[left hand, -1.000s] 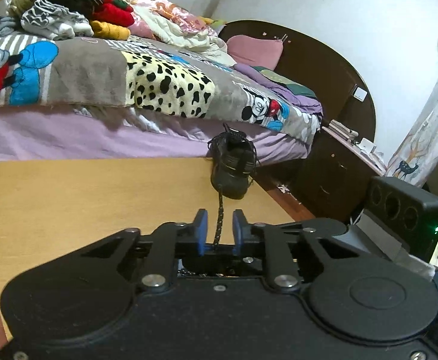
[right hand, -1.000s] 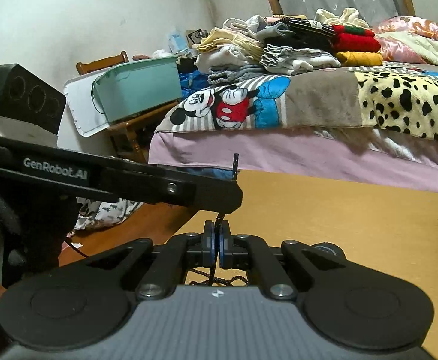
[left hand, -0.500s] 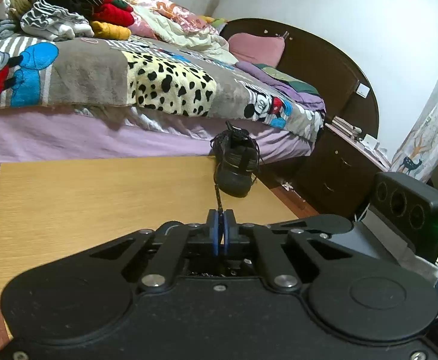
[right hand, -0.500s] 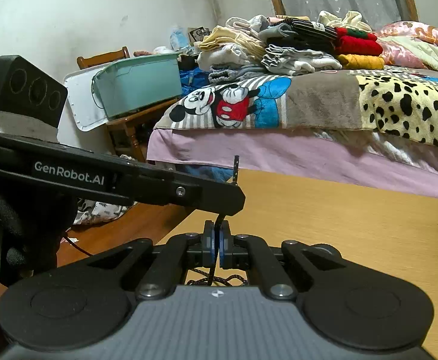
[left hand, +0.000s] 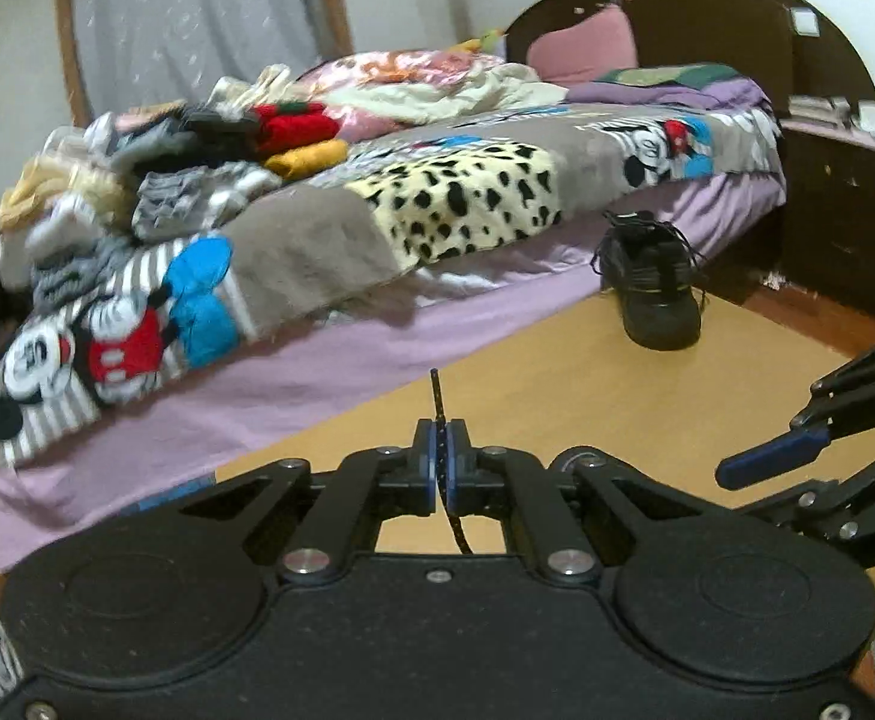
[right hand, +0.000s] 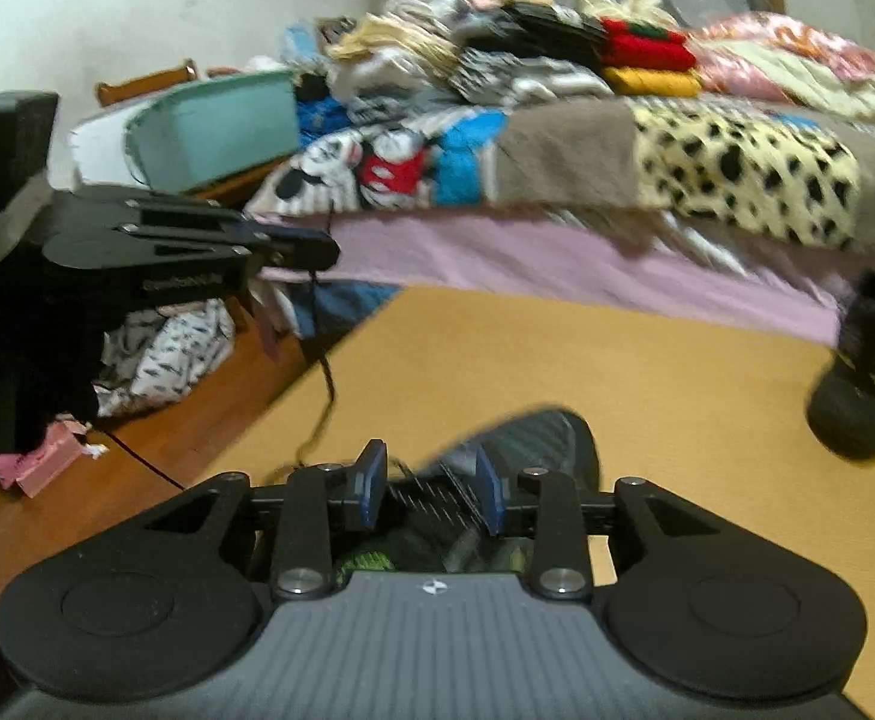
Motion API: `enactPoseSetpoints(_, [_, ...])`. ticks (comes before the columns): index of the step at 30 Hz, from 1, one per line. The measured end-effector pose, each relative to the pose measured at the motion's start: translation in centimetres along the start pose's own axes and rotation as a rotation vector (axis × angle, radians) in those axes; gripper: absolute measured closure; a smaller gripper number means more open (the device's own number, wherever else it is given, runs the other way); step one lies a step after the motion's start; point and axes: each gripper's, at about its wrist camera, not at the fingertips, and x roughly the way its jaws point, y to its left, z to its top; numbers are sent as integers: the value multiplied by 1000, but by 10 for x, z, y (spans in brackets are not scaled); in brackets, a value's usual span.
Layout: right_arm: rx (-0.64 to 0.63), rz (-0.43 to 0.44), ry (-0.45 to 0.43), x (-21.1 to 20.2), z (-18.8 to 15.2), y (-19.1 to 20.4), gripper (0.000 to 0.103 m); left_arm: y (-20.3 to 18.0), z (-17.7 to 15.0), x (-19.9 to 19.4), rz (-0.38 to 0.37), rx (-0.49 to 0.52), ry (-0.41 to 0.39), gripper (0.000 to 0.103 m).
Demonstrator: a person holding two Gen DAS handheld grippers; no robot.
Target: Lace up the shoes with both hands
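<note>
My left gripper point(left hand: 442, 462) is shut on a black shoelace point(left hand: 435, 390), whose tip sticks up past the pads. A black shoe point(left hand: 656, 288) stands at the far edge of the wooden table point(left hand: 587, 396). My right gripper point(right hand: 431, 489) hangs just above a dark shoe point(right hand: 533, 438); its jaws are opening, with nothing pressed between the blue pads. In the right wrist view the left gripper point(right hand: 317, 249) sits at the left, and the shoelace point(right hand: 322, 360) hangs slack from it down toward the near shoe. The other shoe point(right hand: 863, 390) stands at the right.
A bed point(left hand: 377, 324) with patterned blankets and stacks of folded clothes point(left hand: 197, 144) runs along the table's far side. A teal bin point(right hand: 215, 132) rests on a chair at the left. Cloth and a pink box point(right hand: 41, 462) lie on the floor past the table's left edge.
The left jaws closed on the shoelace, then that gripper rolled and swung toward the bed. The right jaws, shut on the lace before, have opened and released it.
</note>
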Motion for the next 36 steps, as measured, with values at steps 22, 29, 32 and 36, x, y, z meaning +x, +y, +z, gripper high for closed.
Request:
enactPoseSetpoints(22, [70, 47, 133, -4, -17, -11, 76, -99, -38, 18, -282, 549, 254, 102])
enactPoseSetpoints(29, [85, 68, 133, -6, -18, -15, 77, -105, -42, 23, -277, 573, 290, 102])
enactPoseSetpoints(32, [98, 78, 133, -6, -18, -18, 77, -106, -43, 27, -268, 580, 304, 102])
enactPoseSetpoints(36, [112, 86, 133, -6, -17, -19, 77, -109, -43, 29, -262, 592, 310, 102])
